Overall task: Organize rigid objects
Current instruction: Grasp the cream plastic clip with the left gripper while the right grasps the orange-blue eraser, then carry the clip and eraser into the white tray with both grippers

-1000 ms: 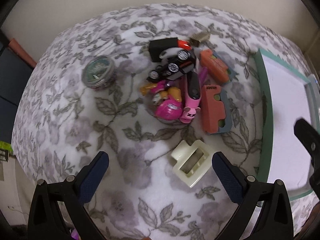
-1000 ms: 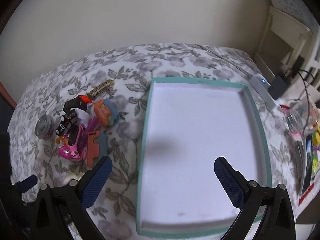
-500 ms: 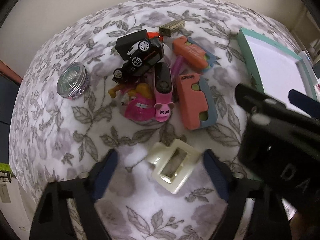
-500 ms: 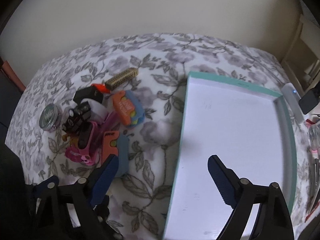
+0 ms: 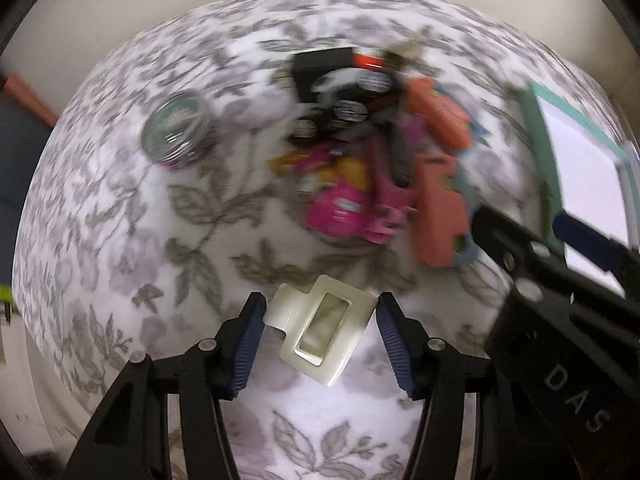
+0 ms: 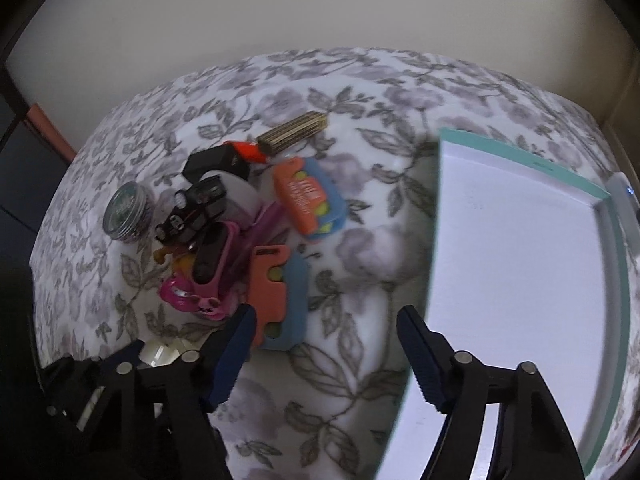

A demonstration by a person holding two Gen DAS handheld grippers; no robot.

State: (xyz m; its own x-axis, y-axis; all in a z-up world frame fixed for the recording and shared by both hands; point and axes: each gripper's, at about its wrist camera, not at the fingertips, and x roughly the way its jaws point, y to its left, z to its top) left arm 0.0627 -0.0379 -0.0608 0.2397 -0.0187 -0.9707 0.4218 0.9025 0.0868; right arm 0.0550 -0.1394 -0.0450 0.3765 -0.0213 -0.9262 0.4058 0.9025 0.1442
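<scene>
Floral cloth (image 5: pixel 120 264) covers the counter, and a round tin (image 5: pixel 176 130) sits at 10 o'clock in the left wrist view, well apart from the rest. At 6 o'clock the left gripper (image 5: pixel 320 330) straddles a cream clip (image 5: pixel 322 330); its jaws have just been closing, with the clip between them. The left pad looks to be at the clip's edge and the right pad just beside its corner, so I cannot tell whether it is pinched yet. The clip lies tilted across the gap. Pads meeting corners instead of flat sides could twist it or squirt it out, and the strong blur hints at haste.

At 1 o'clock lies the toy heap (image 5: pixel 360 160), with an orange block (image 5: pixel 438 216) at its near edge. The right gripper (image 6: pixel 326 354) hangs just beside that block with nothing between its jaws, which have just been closing yet are spread. Its left finger could nudge the block. Both grippers work near each other and could collide.

At 3 o'clock waits the tray (image 6: pixel 452 138), holding nothing visible.
</scene>
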